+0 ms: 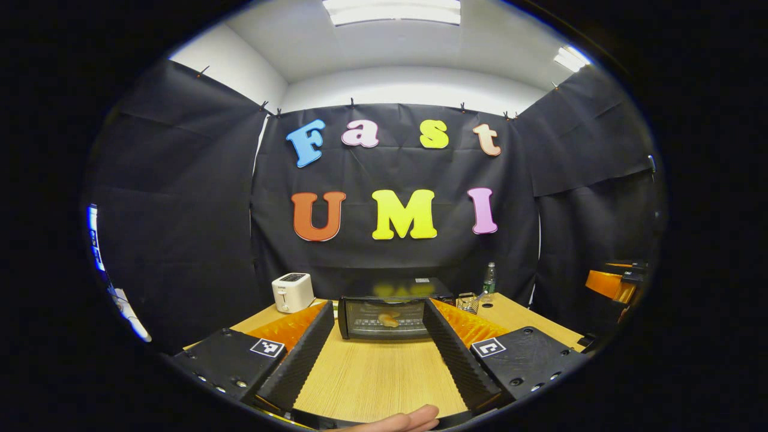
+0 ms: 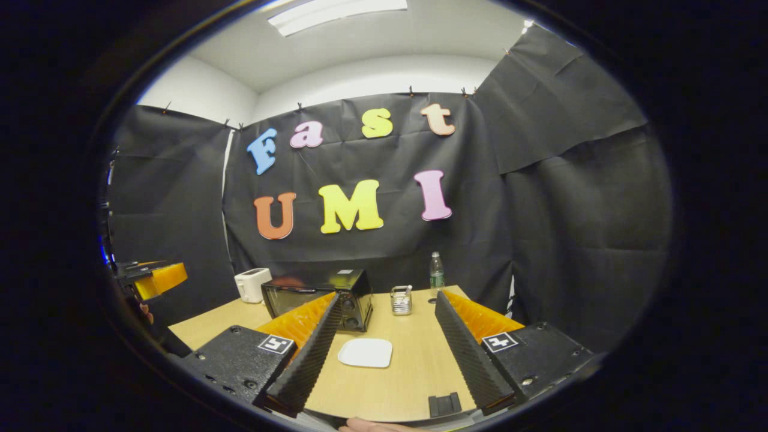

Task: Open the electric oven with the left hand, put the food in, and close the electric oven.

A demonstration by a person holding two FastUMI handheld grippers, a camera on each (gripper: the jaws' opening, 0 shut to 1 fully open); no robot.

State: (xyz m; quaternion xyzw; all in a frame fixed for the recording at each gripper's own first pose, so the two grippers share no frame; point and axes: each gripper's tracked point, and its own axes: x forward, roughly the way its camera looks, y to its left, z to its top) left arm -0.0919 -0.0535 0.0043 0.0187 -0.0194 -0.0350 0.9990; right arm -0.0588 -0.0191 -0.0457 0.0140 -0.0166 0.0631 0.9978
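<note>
**Oven shut, food inside, both claws spread**

I see the electric oven (image 1: 384,317) at the back of the wooden table (image 1: 372,378), door closed, food (image 1: 389,320) visible behind the glass. My left gripper (image 1: 378,354) and right gripper (image 2: 390,354) are both spread wide, holding nothing. A white plate (image 2: 365,352) lies bare beside the oven.

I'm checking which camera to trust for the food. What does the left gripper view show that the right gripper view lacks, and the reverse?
Left gripper view: the electric oven faces the camera with its door shut, and the food shows through the glass. Right gripper view: the knobs on the oven's angled front, and a white plate lying bare on the table. Both: the oven, the white toaster, the bottle and the table.
</note>
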